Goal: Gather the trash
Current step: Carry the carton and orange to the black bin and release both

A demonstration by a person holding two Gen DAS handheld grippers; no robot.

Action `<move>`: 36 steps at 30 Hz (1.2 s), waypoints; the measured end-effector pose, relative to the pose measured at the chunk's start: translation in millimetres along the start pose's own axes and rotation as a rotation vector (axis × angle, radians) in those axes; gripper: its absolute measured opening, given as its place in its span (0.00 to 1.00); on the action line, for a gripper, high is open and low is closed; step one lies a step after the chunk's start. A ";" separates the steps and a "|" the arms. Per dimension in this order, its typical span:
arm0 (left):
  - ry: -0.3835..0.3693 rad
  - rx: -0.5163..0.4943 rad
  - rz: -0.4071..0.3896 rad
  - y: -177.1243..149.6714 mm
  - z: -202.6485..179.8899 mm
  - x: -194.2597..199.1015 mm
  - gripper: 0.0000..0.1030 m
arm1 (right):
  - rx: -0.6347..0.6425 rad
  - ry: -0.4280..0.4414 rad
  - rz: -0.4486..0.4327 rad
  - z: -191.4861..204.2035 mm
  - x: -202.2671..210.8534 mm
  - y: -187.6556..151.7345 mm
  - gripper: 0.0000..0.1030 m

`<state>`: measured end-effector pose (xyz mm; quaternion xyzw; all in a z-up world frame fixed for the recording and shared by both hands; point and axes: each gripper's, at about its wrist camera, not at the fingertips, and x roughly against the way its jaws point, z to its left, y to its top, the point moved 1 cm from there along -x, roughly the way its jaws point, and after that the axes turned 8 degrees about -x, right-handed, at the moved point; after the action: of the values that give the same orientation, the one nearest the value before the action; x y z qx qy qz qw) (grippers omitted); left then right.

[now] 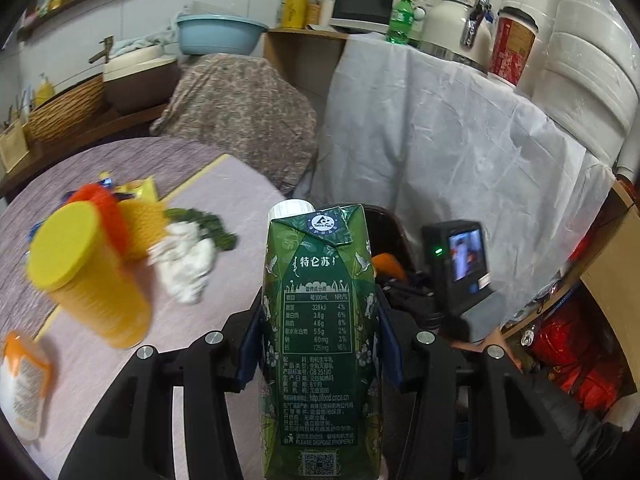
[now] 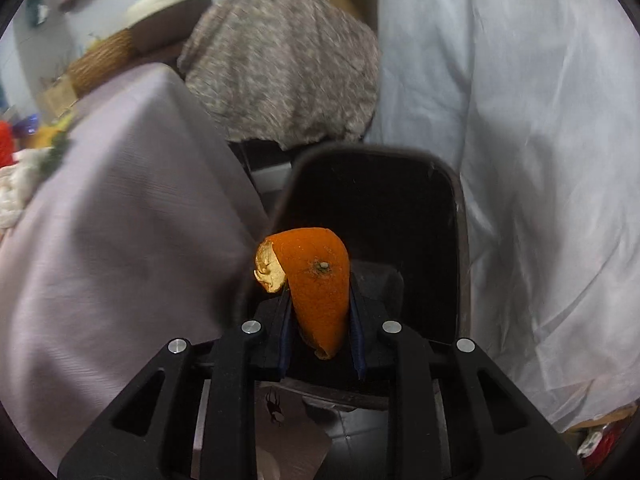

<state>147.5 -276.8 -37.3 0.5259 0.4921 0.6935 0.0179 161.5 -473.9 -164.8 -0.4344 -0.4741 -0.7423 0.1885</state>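
My left gripper (image 1: 320,316) is shut on a green milk carton (image 1: 320,340) with a white cap, held upright beyond the table's right edge. My right gripper (image 2: 320,312) is shut on an orange peel (image 2: 316,280) and holds it above a black trash bin (image 2: 384,220). The bin's rim (image 1: 384,216) and the peel (image 1: 386,264) show behind the carton in the left wrist view, beside the right gripper's camera (image 1: 460,264). On the table (image 1: 240,192) lie a yellow cylinder can (image 1: 88,276), crumpled white tissue (image 1: 186,256), green leaves (image 1: 212,224) and coloured wrappers (image 1: 120,200).
A white-and-orange tube (image 1: 24,384) lies at the table's near left. A chair under a patterned cloth (image 1: 244,108) stands behind the table. A counter draped in white sheet (image 1: 440,140) carries a kettle, bottle and microwave. Red bags (image 1: 572,352) sit low right.
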 end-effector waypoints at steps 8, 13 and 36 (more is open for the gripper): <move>-0.073 0.045 0.090 31.0 -31.1 -76.8 0.47 | -0.052 -0.014 0.050 -25.1 -38.3 -6.6 0.33; -0.082 0.042 0.138 45.3 -50.5 -126.4 0.47 | -0.064 -0.015 -0.001 -40.1 -23.4 -13.0 0.57; -0.046 0.016 0.036 66.3 -70.0 -125.1 0.86 | -0.150 -0.163 -0.167 -85.2 49.2 -27.9 0.69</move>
<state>183.7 -425.3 -77.2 0.5505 0.4876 0.6775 0.0123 75.3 -527.9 -154.1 -0.4651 -0.4655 -0.7511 0.0541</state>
